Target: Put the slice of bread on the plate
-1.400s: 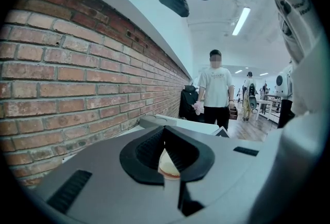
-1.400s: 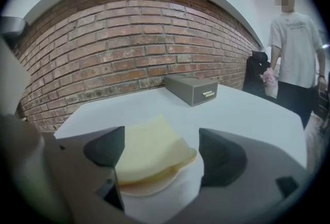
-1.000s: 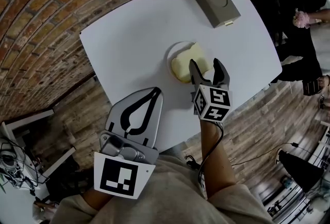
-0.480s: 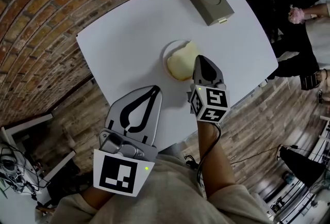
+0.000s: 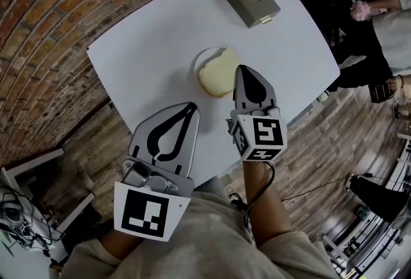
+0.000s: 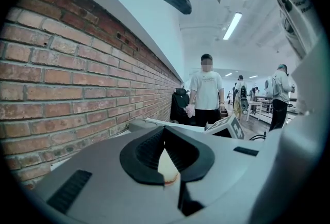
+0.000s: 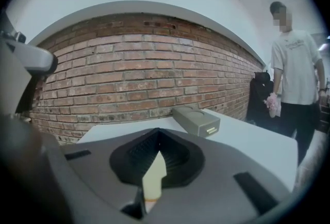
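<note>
White bench (image 5: 148, 46) beside a brick wall (image 5: 58, 27) carries the plate (image 5: 200, 59), and the slice of bread (image 5: 217, 75) lies on it. The right gripper (image 5: 240, 69), at the bread's 3 o'clock edge, and the left gripper (image 5: 191, 105), at its 7 o'clock, both have their fingers pressed together with nothing between them.

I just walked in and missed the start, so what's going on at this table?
A person holds a gripper in each hand over a white table. The slice of bread lies on the plate, overhanging its rim on the right gripper's side. The right gripper is shut and empty, with its tips by the bread's edge. The left gripper, also shut, is held nearer the person.
</note>
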### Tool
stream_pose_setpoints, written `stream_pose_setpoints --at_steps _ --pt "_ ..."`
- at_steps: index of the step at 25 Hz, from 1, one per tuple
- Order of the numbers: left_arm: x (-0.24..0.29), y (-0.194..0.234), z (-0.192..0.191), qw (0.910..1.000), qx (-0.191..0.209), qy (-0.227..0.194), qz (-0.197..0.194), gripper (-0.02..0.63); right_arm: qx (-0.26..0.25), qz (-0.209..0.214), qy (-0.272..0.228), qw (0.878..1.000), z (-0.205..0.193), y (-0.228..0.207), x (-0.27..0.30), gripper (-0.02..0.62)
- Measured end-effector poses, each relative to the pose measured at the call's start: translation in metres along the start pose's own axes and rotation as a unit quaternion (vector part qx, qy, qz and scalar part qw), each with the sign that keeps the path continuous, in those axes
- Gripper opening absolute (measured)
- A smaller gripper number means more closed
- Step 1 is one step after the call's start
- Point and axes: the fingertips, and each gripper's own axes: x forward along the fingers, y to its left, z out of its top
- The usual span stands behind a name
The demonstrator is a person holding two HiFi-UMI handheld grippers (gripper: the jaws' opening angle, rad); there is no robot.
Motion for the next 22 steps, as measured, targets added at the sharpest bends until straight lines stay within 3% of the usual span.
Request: stream_pose_setpoints --at_steps 11,22 --pt "0.001 -0.013 0.008 0.9997 0.003 -0.012 -0.022 0.011 -0.024 0.008 -0.087 0.996 0.074 0.018 -0.053 0.008" --pt "-0.005 -0.023 0.014 0.9991 0.004 -0.024 -0.036 0.009 -0.046 -0.002 -0.114 0.992 0.098 0.031 -0.103 0.008"
